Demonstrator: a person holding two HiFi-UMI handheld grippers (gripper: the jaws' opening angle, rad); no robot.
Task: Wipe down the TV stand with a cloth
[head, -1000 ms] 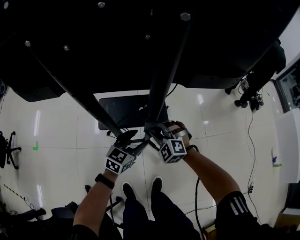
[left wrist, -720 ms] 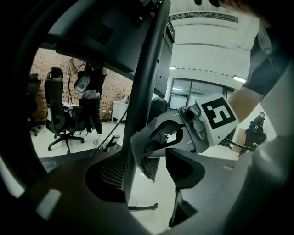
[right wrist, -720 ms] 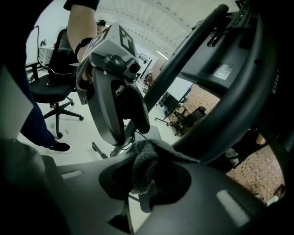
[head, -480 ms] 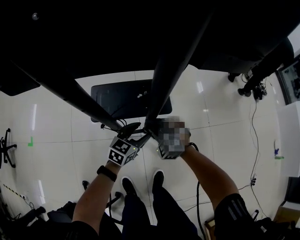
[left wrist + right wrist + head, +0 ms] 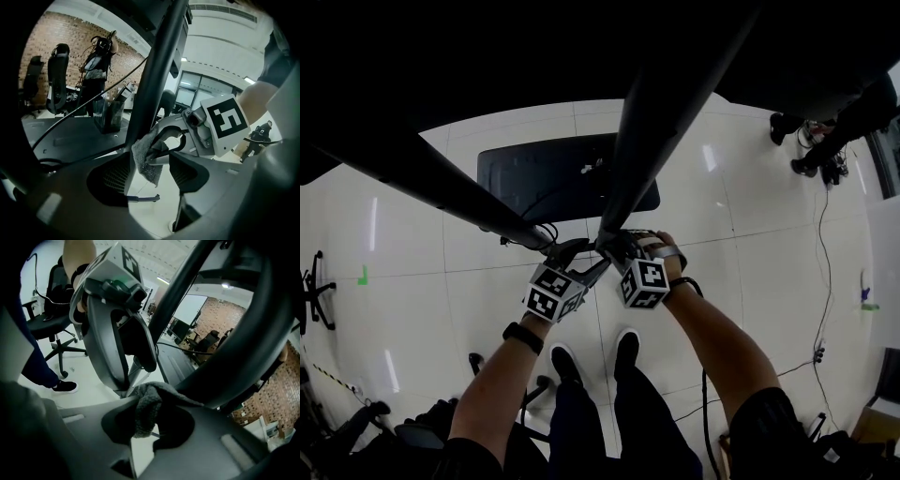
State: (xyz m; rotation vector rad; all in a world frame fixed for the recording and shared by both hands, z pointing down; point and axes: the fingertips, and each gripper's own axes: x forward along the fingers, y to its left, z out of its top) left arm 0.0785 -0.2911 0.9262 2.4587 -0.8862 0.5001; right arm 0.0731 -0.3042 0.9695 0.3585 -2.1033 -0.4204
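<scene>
The TV stand's black upright pole (image 5: pixel 649 141) slants down to its dark base plate (image 5: pixel 553 173). Both grippers meet at the foot of this pole. My right gripper (image 5: pixel 617 246) is shut on a grey cloth (image 5: pixel 146 406), which is pressed against the pole (image 5: pixel 225 362). In the left gripper view the cloth (image 5: pixel 146 159) hangs from the right gripper's fingers (image 5: pixel 164 140) beside the pole (image 5: pixel 157 79). My left gripper (image 5: pixel 574 255) sits just left of the pole, its jaws apart with only floor showing between them (image 5: pixel 149 185).
A second black bar (image 5: pixel 422 178) of the stand runs diagonally at the left. The person's shoes (image 5: pixel 591 361) stand on the white floor just below the grippers. Cables (image 5: pixel 820 234) trail at the right. An office chair (image 5: pixel 51 319) stands behind, and another chair (image 5: pixel 314 281) is at the far left.
The head view has shifted, so the base plate sits higher in frame. Both grippers have stayed together at the pole's foot, moving slightly farther away.
</scene>
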